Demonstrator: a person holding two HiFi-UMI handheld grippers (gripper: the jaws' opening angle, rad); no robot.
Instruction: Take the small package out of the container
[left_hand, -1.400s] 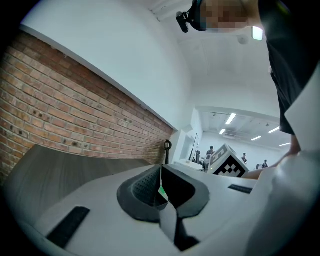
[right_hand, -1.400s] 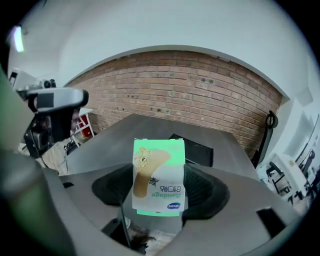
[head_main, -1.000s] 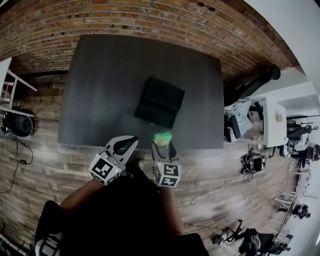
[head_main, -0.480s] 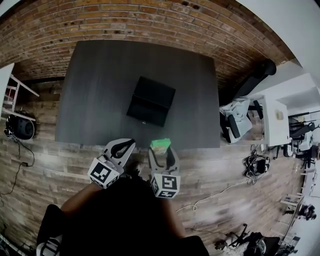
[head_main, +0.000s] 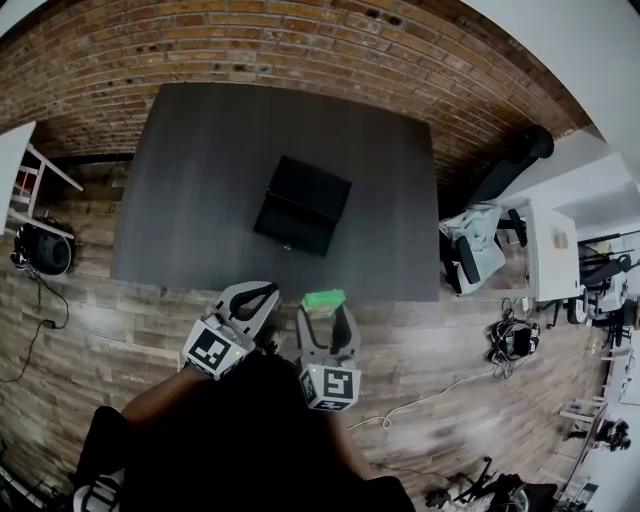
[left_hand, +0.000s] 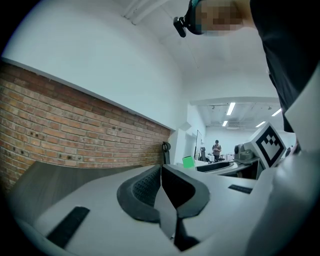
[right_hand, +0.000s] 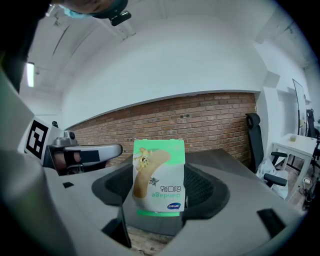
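**Status:** small package (right_hand: 159, 176) (green/white bandage box) is clamped upright between the jaws of the right gripper (head_main: 326, 318), with the pads on its two side faces. Pkg is out of the black container (head_main: 302, 205). It hangs well to the person's side of the container, past the near edge of the table (head_main: 200, 150) and over the wood floor. Container lies flat near table centre; inside too dark to read from the head view.

Left gripper (head_main: 250, 298): jaws together, nothing between them. It is also on the person's side of the container, further left.

**Assessment:** extraction looks essentially done. What remains is prob. setting the pkg down.

**Recommendation:**
- Hold the squeeze steady. It's a thin card box, likely to crush or slip if pressure changes.
- Carry it upright and slow.
- If placing, pick bare table beside the container, not back over it.
- Lower till the base touches before parting the jaws.
- Left gripper not req'd; hold it off the path.
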